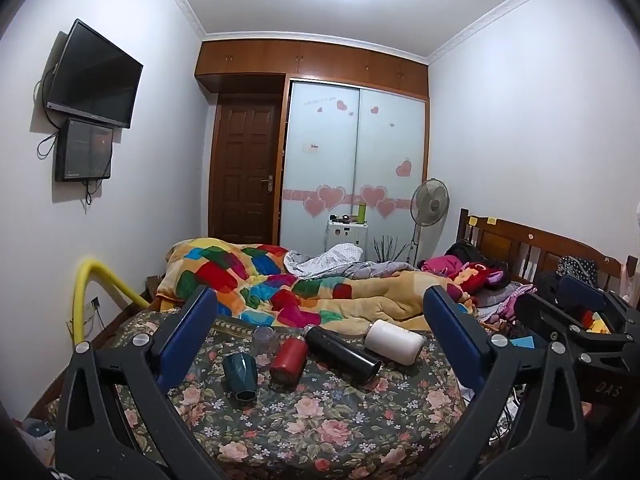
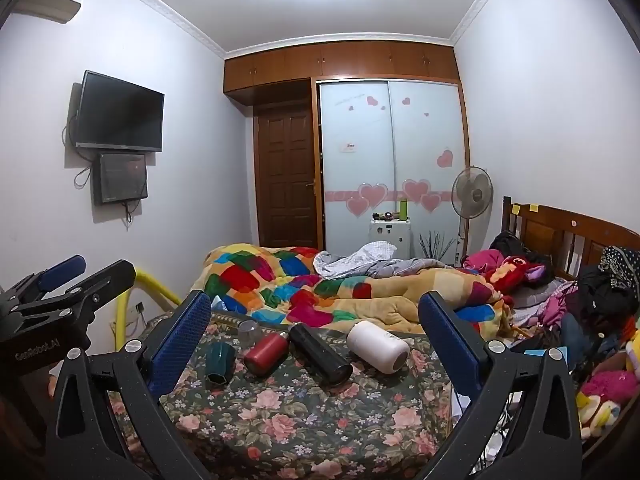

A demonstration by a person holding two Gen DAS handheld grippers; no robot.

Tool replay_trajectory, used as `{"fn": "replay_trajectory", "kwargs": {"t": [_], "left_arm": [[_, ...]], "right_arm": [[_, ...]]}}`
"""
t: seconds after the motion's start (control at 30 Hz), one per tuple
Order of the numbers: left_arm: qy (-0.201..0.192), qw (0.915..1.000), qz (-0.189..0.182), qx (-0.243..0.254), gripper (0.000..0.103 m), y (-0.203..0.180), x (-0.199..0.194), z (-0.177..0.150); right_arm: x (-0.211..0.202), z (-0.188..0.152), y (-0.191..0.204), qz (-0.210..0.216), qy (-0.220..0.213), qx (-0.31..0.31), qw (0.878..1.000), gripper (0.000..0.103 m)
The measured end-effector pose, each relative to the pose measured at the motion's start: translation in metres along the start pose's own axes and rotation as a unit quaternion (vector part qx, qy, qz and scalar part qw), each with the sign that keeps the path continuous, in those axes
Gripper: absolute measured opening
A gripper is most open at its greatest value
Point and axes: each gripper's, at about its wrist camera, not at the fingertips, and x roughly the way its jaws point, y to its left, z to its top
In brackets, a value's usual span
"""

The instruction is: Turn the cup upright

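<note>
My left gripper and right gripper: jaws of both spread wide apart, holding nothing, raised above the near end of the bed. Ahead, on the floral bedspread, lying on their sides from left to right: teal faceted cup, red flask, black flask, white flask. A clear tumbler stands mouth-down just beyond the cup. Farther off, a patchwork quilt

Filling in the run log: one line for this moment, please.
phase: pre-grasp | left gripper: open | right gripper: open | cups: lying on floral bedspread, untouched
</note>
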Motion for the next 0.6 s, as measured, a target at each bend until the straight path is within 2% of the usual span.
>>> {"fn": "replay_trajectory", "kwargs": {"t": [0.6], "left_arm": [[0.006,0.9999,0.006,-0.006,0.103,0.0039,0.0022,-0.0006]], "right_arm": [[0.0005,-0.0052,0.0053,0.001,0.002,0.001,1.000,0.103]]}}
